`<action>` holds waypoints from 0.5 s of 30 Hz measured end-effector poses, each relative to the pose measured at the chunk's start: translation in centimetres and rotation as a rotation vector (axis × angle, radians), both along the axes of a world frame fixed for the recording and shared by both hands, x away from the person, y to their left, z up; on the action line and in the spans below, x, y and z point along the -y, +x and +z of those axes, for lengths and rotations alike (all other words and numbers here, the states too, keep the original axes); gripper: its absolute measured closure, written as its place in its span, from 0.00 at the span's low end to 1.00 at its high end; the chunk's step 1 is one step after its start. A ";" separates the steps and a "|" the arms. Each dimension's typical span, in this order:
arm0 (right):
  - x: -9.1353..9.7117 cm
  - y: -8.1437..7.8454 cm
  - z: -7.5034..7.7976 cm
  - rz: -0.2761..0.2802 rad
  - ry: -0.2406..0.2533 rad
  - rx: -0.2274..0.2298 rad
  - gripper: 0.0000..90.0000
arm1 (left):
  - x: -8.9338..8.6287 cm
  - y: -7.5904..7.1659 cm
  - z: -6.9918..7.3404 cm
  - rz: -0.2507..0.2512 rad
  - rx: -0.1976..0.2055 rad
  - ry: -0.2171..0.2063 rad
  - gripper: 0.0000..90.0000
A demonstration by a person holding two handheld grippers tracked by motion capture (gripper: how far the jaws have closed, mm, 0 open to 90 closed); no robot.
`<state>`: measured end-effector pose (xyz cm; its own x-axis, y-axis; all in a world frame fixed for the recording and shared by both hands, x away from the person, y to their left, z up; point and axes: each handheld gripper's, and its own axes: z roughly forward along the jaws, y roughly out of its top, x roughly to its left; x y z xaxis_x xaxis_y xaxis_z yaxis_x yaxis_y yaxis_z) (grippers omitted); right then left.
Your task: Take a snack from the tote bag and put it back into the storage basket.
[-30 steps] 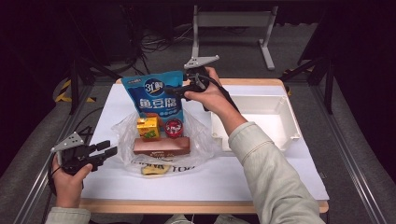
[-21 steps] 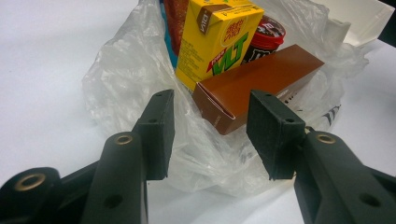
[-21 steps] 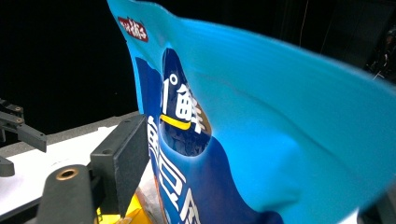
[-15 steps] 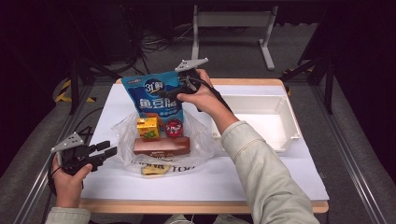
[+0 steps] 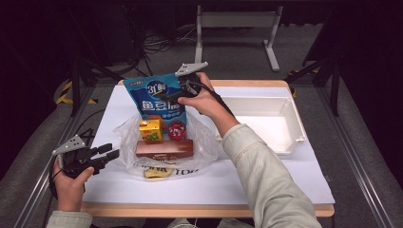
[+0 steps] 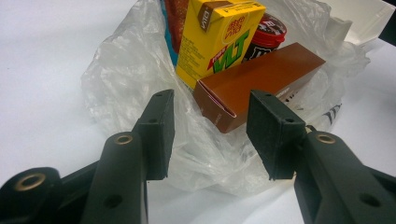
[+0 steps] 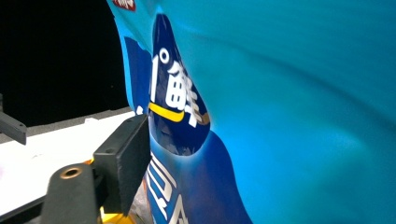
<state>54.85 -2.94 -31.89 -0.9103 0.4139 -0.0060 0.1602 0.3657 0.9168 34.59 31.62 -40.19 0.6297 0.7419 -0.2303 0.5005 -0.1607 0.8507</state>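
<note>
A white tray (image 5: 256,124) sits right of centre in the high view, on the white tabletop (image 5: 266,180). A grey metal stand (image 5: 235,23) rises at the top centre, with black cables (image 5: 157,42) tangled on the floor at the upper left. Yellow-and-black tape (image 5: 64,92) marks the floor at the left edge.

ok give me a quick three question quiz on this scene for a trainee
1. True or false: the brown box lies in front of the yellow juice carton.
2. Which gripper is at the blue snack bag? A left gripper B right gripper
3. Fill in: the white tray sits to the ____ of the plastic bag in the high view.

Key: 1 true; 2 B; 3 right
</note>
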 end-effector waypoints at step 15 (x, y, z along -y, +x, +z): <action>-0.2 -0.5 0.1 0.126 -0.135 0.071 0.89 | 0.0 0.1 -0.1 -0.001 -0.005 -0.005 0.58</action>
